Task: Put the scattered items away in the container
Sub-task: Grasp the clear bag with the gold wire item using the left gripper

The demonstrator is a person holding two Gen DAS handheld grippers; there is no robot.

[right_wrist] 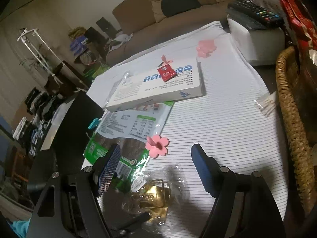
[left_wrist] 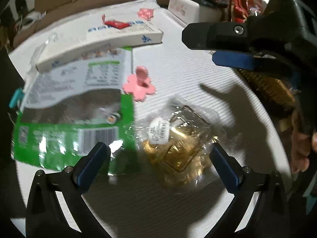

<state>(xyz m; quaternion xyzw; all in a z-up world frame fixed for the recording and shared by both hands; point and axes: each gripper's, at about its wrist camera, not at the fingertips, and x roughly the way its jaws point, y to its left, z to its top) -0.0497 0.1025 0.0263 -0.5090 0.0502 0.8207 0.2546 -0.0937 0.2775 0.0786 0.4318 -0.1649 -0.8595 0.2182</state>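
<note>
The left gripper hangs over the white ribbed worktop with its fingers spread wide apart and nothing pressed between them; just below the gap lies a clear crinkled bag of gold-coloured items with a white barcode sticker on top, resting flat on the worktop. To the left of that bag, a green and white snack packet lies flat, its far end tucked under a long white box that carries a small red sachet on its upper face. A pink flower-shaped piece sits just beside the packet's right edge, and a second pink flower lies near the far edge of the worktop. The right gripper also points down at the same clear bag, its fingers standing well apart with no contact on anything; in the left wrist view its black and blue fingers reach in from the upper right. A woven wicker basket stands at the right edge of the worktop, well apart from the bag, and what it holds is hard to make out. Behind it, a white box bears a black remote control
</note>
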